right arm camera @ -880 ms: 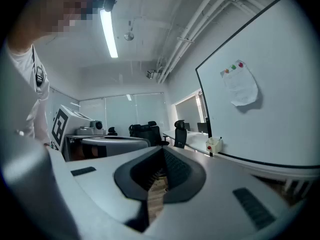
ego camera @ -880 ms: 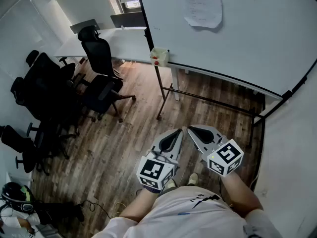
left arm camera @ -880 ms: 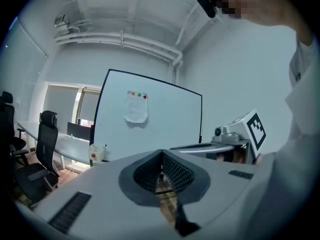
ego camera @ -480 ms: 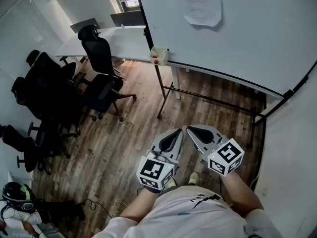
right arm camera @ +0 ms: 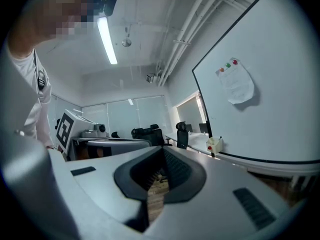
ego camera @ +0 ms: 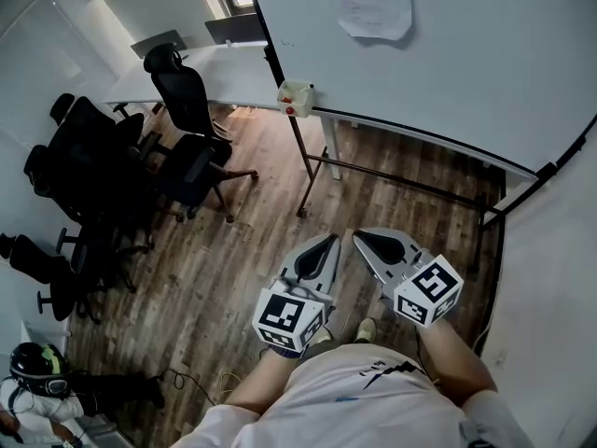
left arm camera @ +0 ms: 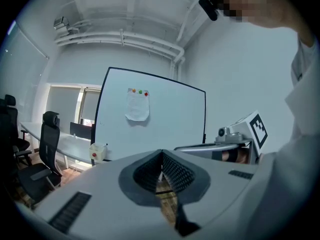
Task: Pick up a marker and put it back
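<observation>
No marker can be told apart in any view. A small cream holder box (ego camera: 296,98) with a red spot hangs at the lower left corner of the whiteboard (ego camera: 466,54); it also shows as the box (left arm camera: 97,151) and the box (right arm camera: 215,145). My left gripper (ego camera: 333,239) and right gripper (ego camera: 357,235) are held side by side at waist height above the wood floor, well short of the board. Both are shut with nothing between the jaws, as the left gripper (left arm camera: 161,155) and right gripper (right arm camera: 162,153) show in their own views.
A sheet of paper (ego camera: 373,3) is pinned on the whiteboard under coloured magnets (left arm camera: 139,91). The board's metal stand (ego camera: 312,171) reaches onto the floor ahead. Black office chairs (ego camera: 187,171) and a white desk (ego camera: 205,73) stand at the left. A helmet (ego camera: 35,367) lies bottom left.
The whiteboard and holder box have slid slightly up and left in the head view, and both grippers sit a little higher in it. Both stay shut and empty.
</observation>
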{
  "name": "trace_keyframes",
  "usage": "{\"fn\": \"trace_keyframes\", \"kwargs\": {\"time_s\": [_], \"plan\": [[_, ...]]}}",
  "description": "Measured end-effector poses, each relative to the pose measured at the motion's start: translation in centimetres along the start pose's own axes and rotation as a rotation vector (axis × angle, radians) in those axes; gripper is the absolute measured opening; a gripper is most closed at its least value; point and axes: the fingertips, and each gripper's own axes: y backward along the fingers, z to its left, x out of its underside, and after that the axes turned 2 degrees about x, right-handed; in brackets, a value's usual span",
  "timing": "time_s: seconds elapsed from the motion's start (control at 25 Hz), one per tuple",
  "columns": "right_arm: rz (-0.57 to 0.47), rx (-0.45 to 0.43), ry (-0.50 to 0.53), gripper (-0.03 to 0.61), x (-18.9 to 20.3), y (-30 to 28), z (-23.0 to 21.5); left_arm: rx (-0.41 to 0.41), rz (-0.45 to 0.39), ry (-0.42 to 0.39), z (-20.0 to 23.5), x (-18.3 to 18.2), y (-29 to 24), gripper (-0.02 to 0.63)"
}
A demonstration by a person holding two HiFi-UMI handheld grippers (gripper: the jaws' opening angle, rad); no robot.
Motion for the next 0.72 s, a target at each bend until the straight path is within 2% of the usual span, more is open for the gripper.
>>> {"fn": "trace_keyframes", "kwargs": {"time_s": [0.36, 0.72], "plan": [[-0.004, -0.016, -0.003, 0.014, -0.6, 0.9, -2.1, -0.023, 0.012, 0.002, -1.1, 0.0, -1.9, 0.012], [0.019, -0.001, -0.007, 0.014, -0.4, -3.9, -5.1, -0.012, 0.008, 0.019, 3.9, -0.2, -5.0, 0.012]]}}
